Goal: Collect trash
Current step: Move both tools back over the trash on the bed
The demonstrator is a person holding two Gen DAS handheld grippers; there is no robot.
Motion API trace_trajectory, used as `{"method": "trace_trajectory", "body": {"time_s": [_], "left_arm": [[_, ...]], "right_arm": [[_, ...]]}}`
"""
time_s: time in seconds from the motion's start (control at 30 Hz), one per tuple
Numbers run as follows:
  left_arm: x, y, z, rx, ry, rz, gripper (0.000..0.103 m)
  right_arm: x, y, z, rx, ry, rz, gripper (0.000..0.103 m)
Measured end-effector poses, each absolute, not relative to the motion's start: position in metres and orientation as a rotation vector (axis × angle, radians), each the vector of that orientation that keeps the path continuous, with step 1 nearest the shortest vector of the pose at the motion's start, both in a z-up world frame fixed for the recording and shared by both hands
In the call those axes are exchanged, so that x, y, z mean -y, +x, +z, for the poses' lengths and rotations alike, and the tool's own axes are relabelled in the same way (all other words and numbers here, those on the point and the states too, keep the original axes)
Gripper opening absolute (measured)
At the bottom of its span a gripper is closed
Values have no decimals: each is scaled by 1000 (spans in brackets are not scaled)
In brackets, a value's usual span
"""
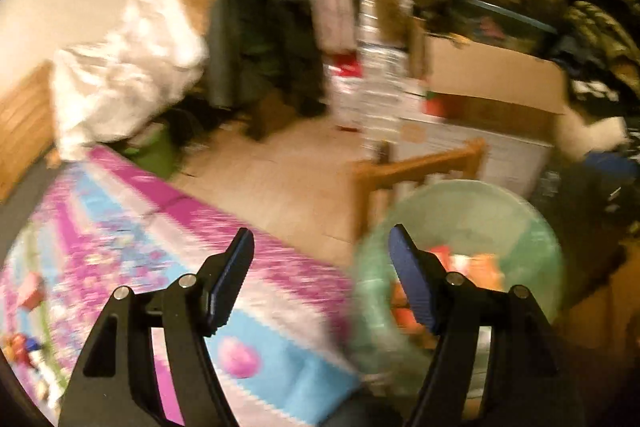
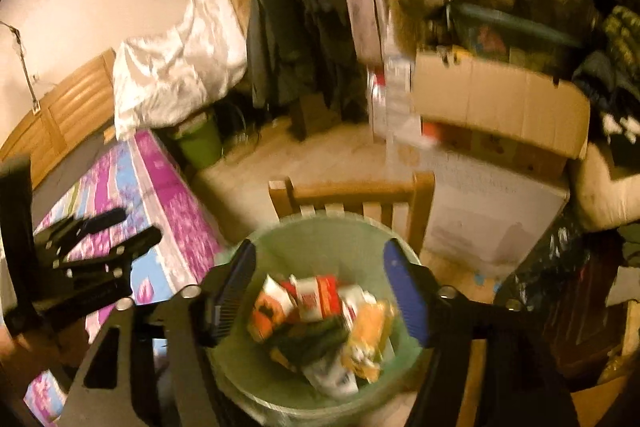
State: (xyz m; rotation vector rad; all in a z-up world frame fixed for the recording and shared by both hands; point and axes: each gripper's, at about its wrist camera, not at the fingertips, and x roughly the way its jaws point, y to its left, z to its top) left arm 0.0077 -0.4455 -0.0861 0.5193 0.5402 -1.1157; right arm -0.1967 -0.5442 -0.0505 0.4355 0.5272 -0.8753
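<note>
Fingers spread and empty on both grippers, we are hanging over the bin.

We are holding the right gripper point(image 2: 320, 287) above the pale green bin point(image 2: 280, 235), jaws wide with nothing between them; wrappers and packets point(image 2: 320, 319) are already lying inside. At nine o'clock, the left gripper point(image 1: 320, 267) is hanging equally open over the pink patterned worktop point(image 1: 132, 211). Judging by that, most trash is collected; blur is hiding whether any is left.
</note>
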Motion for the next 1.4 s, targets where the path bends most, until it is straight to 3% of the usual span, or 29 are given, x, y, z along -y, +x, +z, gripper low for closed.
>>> {"method": "trace_trajectory", "body": {"time_s": [0.2,0.4,1.0,1.2,1.4], "left_arm": [[387,35,-85,-416,481,-879,84],[323,71,-86,-427,433,-715,85],[47,174,-129,-740,142,-161,85],[-10,178,-141,-799,29,-79,85],[-31,180,-147,-805,-13,-53,85]], "right_arm": [[506,-155,-36,-410,349,-841,82],[472,-102,-24,-370,326,-731,84],[339,124,-74,-647,227,-224,84],[281,232,-105,-744,353,86,84],[215,377,-137,-852,420,325,72]]}}
